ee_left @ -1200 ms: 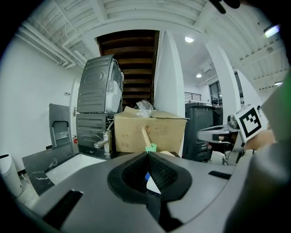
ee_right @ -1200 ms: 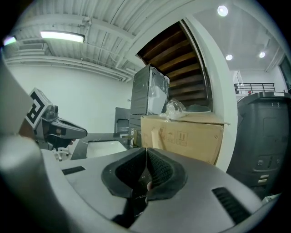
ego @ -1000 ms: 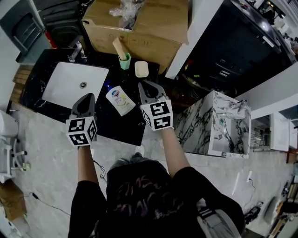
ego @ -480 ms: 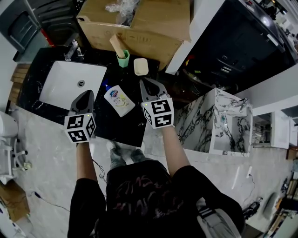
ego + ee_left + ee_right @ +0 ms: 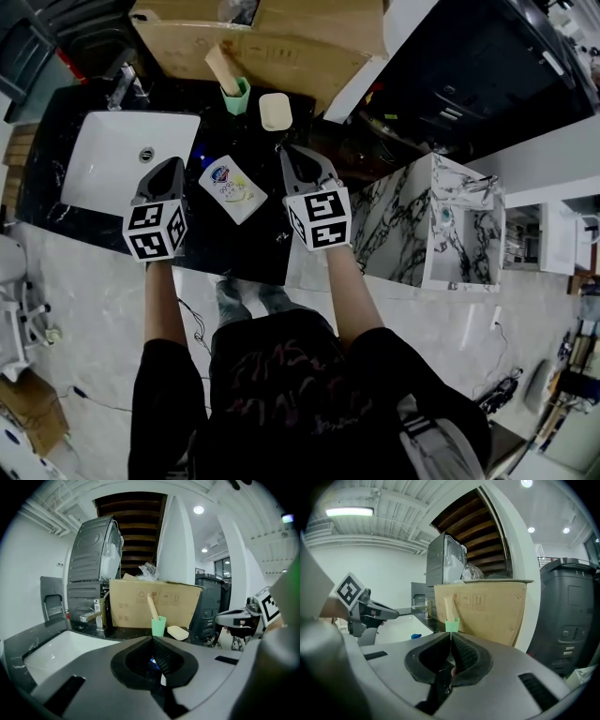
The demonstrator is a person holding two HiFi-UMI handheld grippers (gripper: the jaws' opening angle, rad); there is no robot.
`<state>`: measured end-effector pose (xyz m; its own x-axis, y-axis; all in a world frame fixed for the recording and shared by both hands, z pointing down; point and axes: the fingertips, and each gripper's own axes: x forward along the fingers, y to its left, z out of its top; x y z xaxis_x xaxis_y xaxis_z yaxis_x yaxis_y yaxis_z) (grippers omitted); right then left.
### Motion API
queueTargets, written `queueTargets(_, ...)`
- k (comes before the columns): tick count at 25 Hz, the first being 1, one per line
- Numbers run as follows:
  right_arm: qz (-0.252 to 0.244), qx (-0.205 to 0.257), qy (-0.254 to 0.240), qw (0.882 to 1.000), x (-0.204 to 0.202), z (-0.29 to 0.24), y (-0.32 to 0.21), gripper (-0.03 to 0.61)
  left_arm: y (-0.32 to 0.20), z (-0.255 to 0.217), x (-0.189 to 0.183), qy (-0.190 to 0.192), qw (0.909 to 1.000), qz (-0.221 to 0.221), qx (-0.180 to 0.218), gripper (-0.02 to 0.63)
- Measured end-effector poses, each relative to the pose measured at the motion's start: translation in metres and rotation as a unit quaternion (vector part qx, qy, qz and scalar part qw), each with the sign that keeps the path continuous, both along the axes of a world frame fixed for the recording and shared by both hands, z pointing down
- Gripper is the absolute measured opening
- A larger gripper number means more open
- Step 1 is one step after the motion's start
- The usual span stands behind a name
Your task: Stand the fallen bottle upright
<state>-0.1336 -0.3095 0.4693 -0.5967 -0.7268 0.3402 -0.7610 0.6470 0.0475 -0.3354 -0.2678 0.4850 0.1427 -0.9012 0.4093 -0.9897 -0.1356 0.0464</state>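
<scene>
Closed on nothing, the left gripper (image 5: 172, 166) hovers with its jaws pressed together, its fingers over the right side of a white sink (image 5: 103, 173). Just right of those fingers lies the fallen bottle (image 5: 231, 189) on the black counter (image 5: 248, 255). It is white and flat-sided, with a coloured label facing up and a blue cap (image 5: 416, 636). It sits between the two grippers. Right of it, the right gripper (image 5: 290, 152) is likewise shut and empty. Beyond the fingertips stand a green cup (image 5: 235, 97) and a cardboard box (image 5: 291, 52).

Glossy black counter (image 5: 234, 248), smooth white sink (image 5: 103, 183), matt cardboard box (image 5: 300, 52), glossy plastic bottle (image 5: 228, 187).
</scene>
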Motion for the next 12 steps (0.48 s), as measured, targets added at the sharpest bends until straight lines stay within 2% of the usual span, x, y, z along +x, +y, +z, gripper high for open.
queueTargets(3, 0.008, -0.01, -0.001, 1.0, 0.001, 0.01, -0.003, 0.015, -0.014, 0.015, -0.004, 0.02, 0.9996, 0.011, -0.014, 0.017)
queueTargets(5, 0.015, -0.023, -0.013, 1.0, 0.004, 0.015, -0.004, 0.015, -0.021, 0.024, -0.004, 0.017, 0.9992, 0.025, -0.026, 0.018)
queueTargets(8, 0.019, -0.03, 0.0, 0.999, 0.006, 0.026, -0.005, 0.015, -0.031, 0.039, -0.003, 0.014, 0.9979, 0.041, -0.047, 0.02)
queueTargets(9, 0.019, -0.033, 0.003, 0.999, 0.006, 0.03, -0.005, 0.021, -0.034, 0.045, -0.003, 0.015, 0.9973, 0.045, -0.055, 0.036)
queueTargets(11, 0.018, -0.039, 0.003, 0.999, 0.004, 0.036, -0.004, 0.031, -0.038, 0.056, -0.002, 0.019, 0.9961, 0.053, -0.069, 0.12)
queueTargets(12, 0.016, -0.041, 0.005, 0.999, 0.003, 0.038, -0.004, 0.037, -0.04, 0.06, -0.002, 0.02, 0.9955, 0.057, -0.073, 0.13)
